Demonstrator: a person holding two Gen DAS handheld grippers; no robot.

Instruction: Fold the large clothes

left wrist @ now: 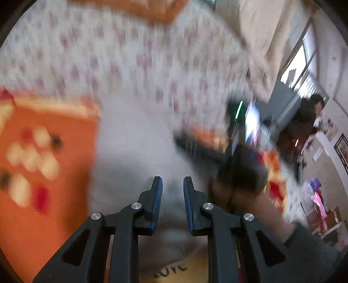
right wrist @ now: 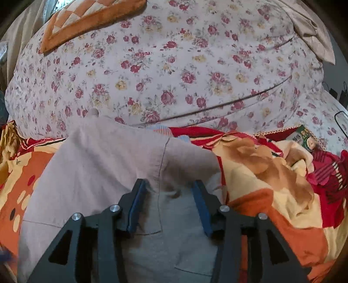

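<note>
A large pale grey garment (right wrist: pixel 104 165) lies on an orange and red patterned blanket (right wrist: pixel 271 196) on the bed. My right gripper (right wrist: pixel 168 187) is open, its jaws wide apart, low over the garment's upper edge near a seam. In the blurred left wrist view the same grey garment (left wrist: pixel 134 148) lies ahead of my left gripper (left wrist: pixel 173 185), which is open with a narrow gap and holds nothing. The other gripper and the hand holding it (left wrist: pixel 228 165) show blurred to the right of it.
A floral bedsheet (right wrist: pixel 174 65) covers the bed behind the garment. An orange checkered pillow (right wrist: pixel 87 19) lies at the far left. A beige cloth (right wrist: pixel 313 37) lies far right. A person (left wrist: pixel 304 122) stands by a window beyond the bed.
</note>
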